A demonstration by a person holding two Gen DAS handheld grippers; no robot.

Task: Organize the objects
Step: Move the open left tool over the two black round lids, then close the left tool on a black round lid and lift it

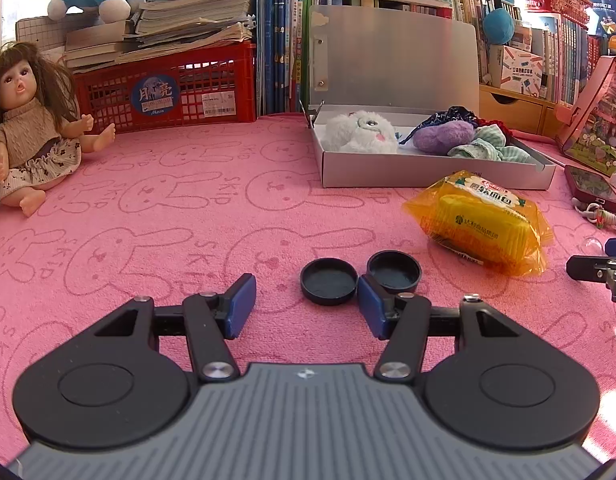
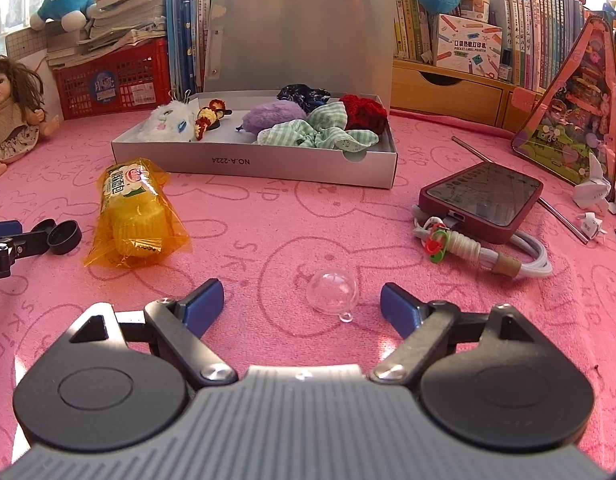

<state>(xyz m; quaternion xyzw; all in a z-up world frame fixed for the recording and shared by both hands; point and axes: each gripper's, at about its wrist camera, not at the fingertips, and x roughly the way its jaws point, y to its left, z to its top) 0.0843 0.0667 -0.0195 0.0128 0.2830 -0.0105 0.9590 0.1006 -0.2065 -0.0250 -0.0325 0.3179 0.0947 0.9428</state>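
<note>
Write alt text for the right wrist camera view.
The open right tool hovers over a pink bunny-print cloth, a clear plastic dome lying between its blue pads. Beyond sit an open grey box of scrunchies, a yellow snack packet and a phone.

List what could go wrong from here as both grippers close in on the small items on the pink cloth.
The clear plastic ball is round and smooth; the open right gripper could squirt it away across the cloth. The left gripper sits close to two black caps lying side by side, so closing may nudge the second cap or catch both at once.
</note>
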